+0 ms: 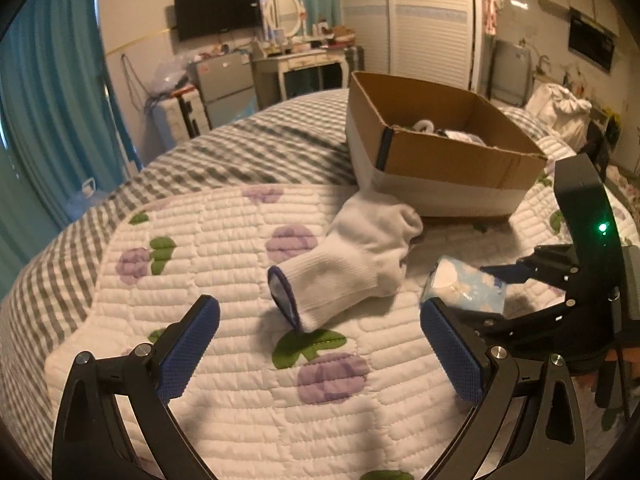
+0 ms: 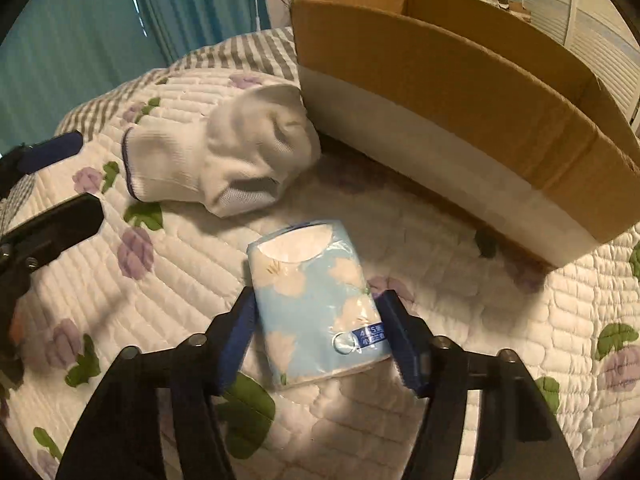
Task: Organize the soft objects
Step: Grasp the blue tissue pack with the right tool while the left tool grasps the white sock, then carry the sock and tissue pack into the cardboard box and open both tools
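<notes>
The white sock, one of the soft objects to be organized, is seen in the left wrist view lying crumpled on the quilted floral bedspread, its dark-trimmed cuff turned toward the camera and its far end close to the cardboard box. The left gripper is held low before the sock with its blue-padded fingers wide apart and nothing between them. Inside the box a few pale items are glimpsed, though what they are cannot be made out; some sorting is therefore judged to be done already. At the right edge of this view the right gripper is seen reaching in on the tissue pack. In the right wrist view the tissue pack, light blue with pale flowers, is shown between the fingers of the right gripper, whose pads are pressed against its two long sides; it appears to be clamped, though whether it is raised off the bedspread cannot be told. The sock lies beyond it, just beside the wall of the box. Two things are thus judged to remain outside the box: the pack, already gripped, and the sock, not yet grasped.
</notes>
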{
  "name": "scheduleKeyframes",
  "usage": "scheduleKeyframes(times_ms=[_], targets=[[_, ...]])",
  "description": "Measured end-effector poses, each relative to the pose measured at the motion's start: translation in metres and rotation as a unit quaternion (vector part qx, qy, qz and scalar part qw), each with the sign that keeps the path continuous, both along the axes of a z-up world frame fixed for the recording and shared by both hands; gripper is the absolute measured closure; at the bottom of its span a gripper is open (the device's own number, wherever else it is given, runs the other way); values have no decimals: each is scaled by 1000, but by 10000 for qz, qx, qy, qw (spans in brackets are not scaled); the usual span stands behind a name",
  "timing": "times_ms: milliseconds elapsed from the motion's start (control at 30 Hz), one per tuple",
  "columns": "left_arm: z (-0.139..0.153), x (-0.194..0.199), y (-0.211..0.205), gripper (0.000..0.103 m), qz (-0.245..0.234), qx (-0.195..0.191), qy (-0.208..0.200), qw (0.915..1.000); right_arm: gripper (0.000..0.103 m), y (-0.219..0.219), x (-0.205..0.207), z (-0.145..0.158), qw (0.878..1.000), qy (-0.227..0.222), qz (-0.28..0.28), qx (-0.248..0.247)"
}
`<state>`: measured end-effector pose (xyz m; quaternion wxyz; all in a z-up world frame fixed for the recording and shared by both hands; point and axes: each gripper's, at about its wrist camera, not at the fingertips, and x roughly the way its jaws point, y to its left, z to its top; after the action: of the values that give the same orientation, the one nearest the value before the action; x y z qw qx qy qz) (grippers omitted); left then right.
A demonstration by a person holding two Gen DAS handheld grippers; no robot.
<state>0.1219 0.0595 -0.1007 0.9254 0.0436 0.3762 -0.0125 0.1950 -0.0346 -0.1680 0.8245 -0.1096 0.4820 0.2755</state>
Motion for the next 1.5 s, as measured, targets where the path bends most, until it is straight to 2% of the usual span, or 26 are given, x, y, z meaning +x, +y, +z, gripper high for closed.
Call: scheduleKeyframes(times_ms=[167,267,467,733,767,800,833,900,1067,1200,1367,1500], targets=[[6,6,-10,1,-85,128,32,9999,45,-18,2,24,9985,-386,-351,178],[0,21,-18,1,15,217,199,9996,45,-32,13,32,9965,-497,-655,129],[-24,53,-31,2,83,101,373,9992,45,-52,37,28,9948,-111,-954,336],[-50,86,-33,3,146,171,485,9986,50,-41,43,26,9967,-116,-784,182],[-53,87,-33,4,148,201,509,9984,50,-40,43,24,9967,-103,-794,141],[-54,86,-33,13,141,204,507,9984,50,-40,43,23,9966,-100,-806,95],[-55,85,-32,15,97,129,518,9985,51,-41,43,22,9966,-96,-816,75],[-52,81,-32,23,81,87,459,9989,51,-45,41,23,9963,-100,-847,107],[-38,68,-37,34,-21,8,396,9992,51,-52,33,27,9957,-100,-894,234],[-29,54,-45,40,-123,73,343,9993,51,-54,19,34,9956,-359,-847,161],[-11,35,-51,41,-161,1,245,9996,51,-63,1,49,9949,-498,-848,219],[15,18,-56,41,-216,53,38,9997,51,-72,-15,69,9950,-572,-769,286]])
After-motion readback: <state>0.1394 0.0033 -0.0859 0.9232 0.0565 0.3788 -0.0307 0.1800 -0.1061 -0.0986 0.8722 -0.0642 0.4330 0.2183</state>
